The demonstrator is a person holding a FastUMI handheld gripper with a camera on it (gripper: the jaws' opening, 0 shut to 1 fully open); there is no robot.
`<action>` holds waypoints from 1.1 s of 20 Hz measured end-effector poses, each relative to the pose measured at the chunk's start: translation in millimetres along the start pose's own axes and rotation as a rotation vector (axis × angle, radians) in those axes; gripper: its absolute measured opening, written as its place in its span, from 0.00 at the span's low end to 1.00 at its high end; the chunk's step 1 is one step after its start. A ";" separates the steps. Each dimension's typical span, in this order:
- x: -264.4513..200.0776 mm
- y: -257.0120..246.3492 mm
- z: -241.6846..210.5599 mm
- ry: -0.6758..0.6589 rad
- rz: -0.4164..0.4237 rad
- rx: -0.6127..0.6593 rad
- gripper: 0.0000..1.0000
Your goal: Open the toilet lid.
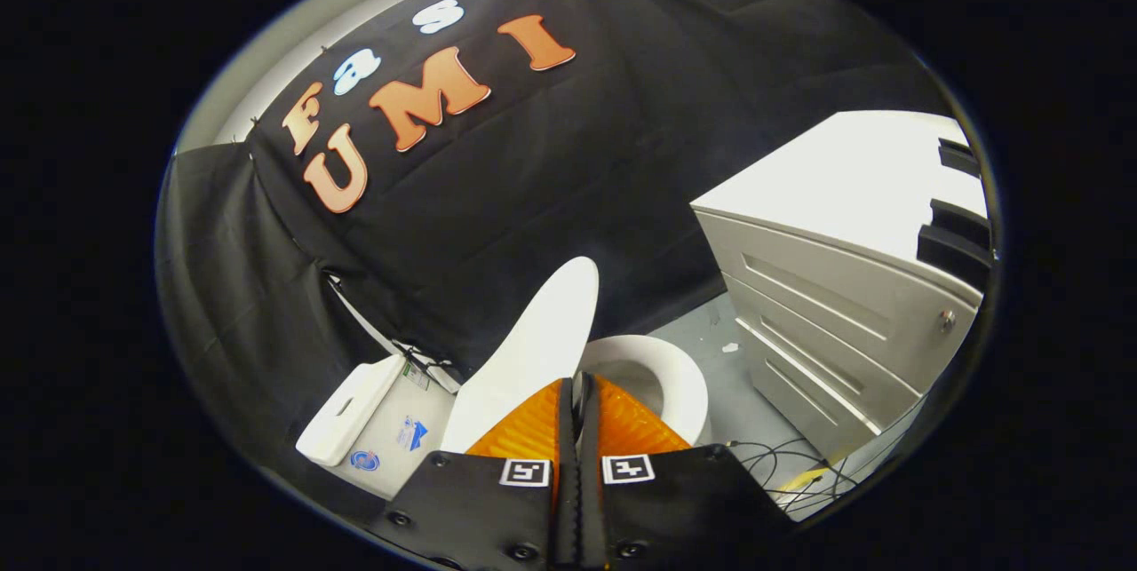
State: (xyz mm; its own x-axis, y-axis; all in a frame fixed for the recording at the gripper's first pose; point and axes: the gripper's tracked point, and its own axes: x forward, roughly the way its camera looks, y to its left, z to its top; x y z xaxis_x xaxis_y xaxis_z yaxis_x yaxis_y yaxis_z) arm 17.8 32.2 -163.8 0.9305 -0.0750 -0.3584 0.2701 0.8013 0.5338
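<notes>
The white toilet lid stands raised, tilted up and back toward the tank. Its free edge runs down into the narrow slit between my fingers. My gripper is shut on that edge, one finger on each side of the lid. To the right of the fingers the white seat ring and the open bowl lie uncovered. The lower part of the lid is hidden behind my fingers.
A white drawer cabinet stands close on the right of the toilet, with a strip of grey floor between them. Loose cables lie on the floor near the cabinet's base. Black cloth hangs behind the tank.
</notes>
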 end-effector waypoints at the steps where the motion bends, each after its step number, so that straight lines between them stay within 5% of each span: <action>1: -0.8 9.0 4.6 -0.003 0.004 -0.041 0.08; 11: -10.2 113.6 42.4 -0.066 0.091 -0.311 0.08; 22: -15.4 195.7 52.0 -0.059 0.163 -0.427 0.08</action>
State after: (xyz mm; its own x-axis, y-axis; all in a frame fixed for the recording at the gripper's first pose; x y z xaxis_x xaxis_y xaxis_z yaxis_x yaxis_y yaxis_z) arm 69.2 159.2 -13.9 0.9683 0.0482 -0.2452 0.0049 0.9774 0.2113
